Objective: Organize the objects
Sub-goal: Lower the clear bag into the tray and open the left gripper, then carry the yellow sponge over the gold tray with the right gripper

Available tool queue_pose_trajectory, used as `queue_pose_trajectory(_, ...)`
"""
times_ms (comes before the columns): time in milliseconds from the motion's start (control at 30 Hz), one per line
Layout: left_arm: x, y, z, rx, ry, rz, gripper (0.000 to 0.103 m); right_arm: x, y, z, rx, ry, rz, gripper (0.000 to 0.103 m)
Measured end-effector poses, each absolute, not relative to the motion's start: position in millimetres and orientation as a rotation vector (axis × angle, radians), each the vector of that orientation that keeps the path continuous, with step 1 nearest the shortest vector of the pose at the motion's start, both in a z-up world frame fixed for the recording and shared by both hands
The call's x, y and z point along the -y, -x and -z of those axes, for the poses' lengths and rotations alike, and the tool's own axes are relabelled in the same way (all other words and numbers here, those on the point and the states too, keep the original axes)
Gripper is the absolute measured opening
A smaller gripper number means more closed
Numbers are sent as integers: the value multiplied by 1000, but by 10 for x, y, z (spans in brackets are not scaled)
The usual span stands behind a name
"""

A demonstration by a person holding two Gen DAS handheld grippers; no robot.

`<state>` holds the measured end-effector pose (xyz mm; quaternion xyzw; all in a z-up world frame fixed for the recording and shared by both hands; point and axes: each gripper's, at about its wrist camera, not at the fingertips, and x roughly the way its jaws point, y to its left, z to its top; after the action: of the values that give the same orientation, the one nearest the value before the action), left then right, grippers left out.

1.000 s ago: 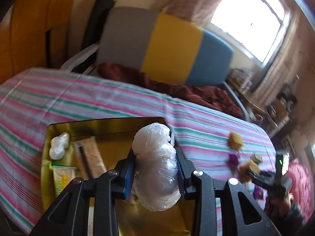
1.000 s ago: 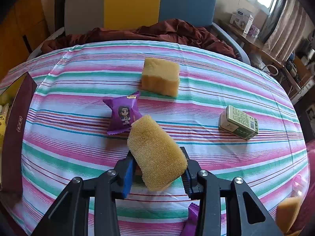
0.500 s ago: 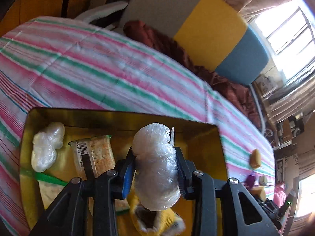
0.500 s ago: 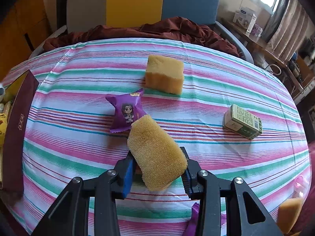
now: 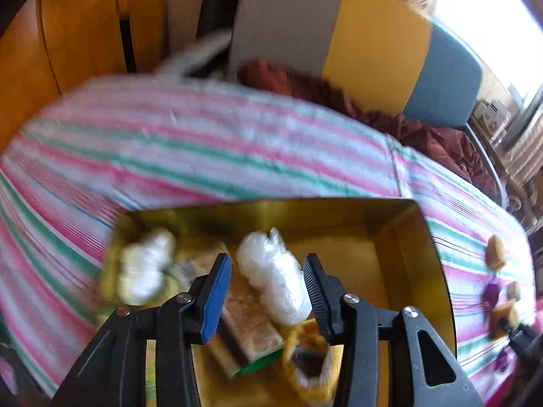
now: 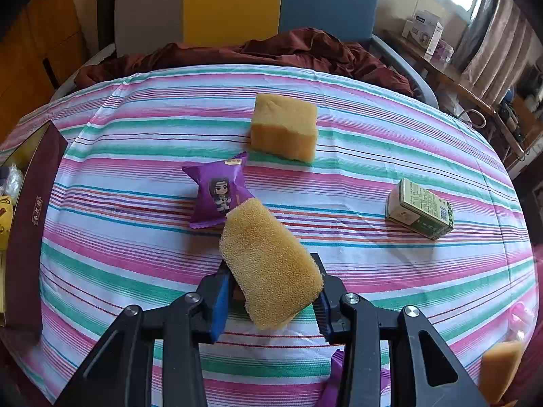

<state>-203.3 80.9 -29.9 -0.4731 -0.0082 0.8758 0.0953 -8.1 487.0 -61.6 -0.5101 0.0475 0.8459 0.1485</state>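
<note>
My left gripper (image 5: 268,288) jaws are opening, clear of the plastic-wrapped bundle (image 5: 275,278) over the gold tray (image 5: 437,271). My right gripper (image 6: 271,291) clamps a yellow sponge (image 6: 269,264) above the striped cloth (image 6: 135,237).

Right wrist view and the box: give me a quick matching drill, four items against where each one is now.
Items:
1. sponge cake
2. purple snack packet
3. green carton
4. plastic-wrapped bundle

Places:
A. lying on the striped cloth, far right
B. over the gold box, between the opening jaws of the left gripper, pads clear of it
C. clamped in the right gripper
D. on the cloth just beyond the held cake

Pairs: 1-C, 2-D, 3-A, 4-B
</note>
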Motion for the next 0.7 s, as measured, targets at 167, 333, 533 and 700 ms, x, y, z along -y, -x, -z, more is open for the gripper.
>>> queue_pose_trajectory(167,-762,1513,-68,-10,1195,-2682,45,-4869,70,580,-136,1447,-2443,42)
queue_pose_trajectory(333,-849,1051,-207,-72,1083,-2703,45,-4880,54,530,-145,1417,-2450,42)
queue_pose_trajectory(533,-887,677,-204,-99,1023,-2703,45,-4840,45,489,-131,1394,-2468,42)
queue_pose_trajectory(700,-918,402,-208,-129,983,-2708,45,-4756,21,408,-124,1363,-2521,42)
